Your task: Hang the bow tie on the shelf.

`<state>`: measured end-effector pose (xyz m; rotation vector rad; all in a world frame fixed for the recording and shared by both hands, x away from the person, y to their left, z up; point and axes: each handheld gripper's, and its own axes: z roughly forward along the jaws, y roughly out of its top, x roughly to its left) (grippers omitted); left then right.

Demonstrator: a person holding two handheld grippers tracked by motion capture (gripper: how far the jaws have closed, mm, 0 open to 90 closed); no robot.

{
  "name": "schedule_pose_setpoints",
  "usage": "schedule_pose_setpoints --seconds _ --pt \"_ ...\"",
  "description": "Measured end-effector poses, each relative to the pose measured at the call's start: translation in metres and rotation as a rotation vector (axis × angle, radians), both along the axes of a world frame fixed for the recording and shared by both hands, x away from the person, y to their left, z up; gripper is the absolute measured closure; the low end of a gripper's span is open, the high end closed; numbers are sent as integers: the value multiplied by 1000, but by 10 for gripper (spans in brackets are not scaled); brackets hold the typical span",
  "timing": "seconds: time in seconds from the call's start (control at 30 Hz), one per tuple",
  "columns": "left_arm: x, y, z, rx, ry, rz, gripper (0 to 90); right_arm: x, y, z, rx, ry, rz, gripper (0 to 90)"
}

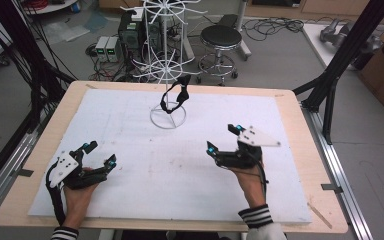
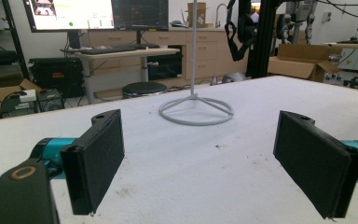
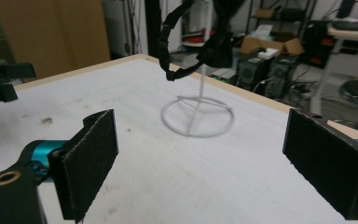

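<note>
Overhead, a white foam sheet (image 1: 130,150) covers most of a wooden table (image 1: 300,130), and a white wire rack (image 1: 166,60) stands on its round base at the far middle of the sheet. A black strap-like item (image 1: 175,97) hangs from the rack low down, its loop dangling just above the base ring. The left gripper (image 1: 100,155) rests near the front left of the sheet, held by the person's left hand (image 1: 77,192), with its jaws spread wide and nothing between them. The right gripper (image 1: 225,138) sits toward the front right, held by the right hand (image 1: 250,185), jaws likewise spread apart and empty. Both grippers are well apart from the rack. Beyond the table, a black stool (image 1: 220,42) and computer boxes (image 1: 130,32) stand on the floor.
</note>
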<state>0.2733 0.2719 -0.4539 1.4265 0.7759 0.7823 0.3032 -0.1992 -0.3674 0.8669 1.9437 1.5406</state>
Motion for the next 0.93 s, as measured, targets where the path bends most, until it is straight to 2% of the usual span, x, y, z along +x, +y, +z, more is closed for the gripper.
schedule_pose_setpoints --seconds 0.17,0.3,0.5,0.67,0.77,0.8,0.87,0.93 --pt "-1 0 0 6 -4 2 165 -26 -32 -21 27 -28 -38 94" --pt "-1 0 0 5 -6 2 165 -36 -51 -37 39 -54 -80 93" --pt "-1 0 0 4 -9 2 163 -45 -71 -60 82 -126 -166 93" --pt "-1 0 0 2 -10 3 162 -52 -81 -75 101 -144 -242 94" --pt "-1 0 0 3 -10 3 162 -56 -84 -85 113 -170 -276 94" --pt "-1 0 0 3 -12 3 162 -56 -84 -87 108 -166 -278 94" --pt "-2 0 0 0 -14 3 160 -57 -84 -87 102 -191 -293 94" --pt "-2 0 0 1 -16 3 160 -58 -83 -87 105 -178 -295 94"
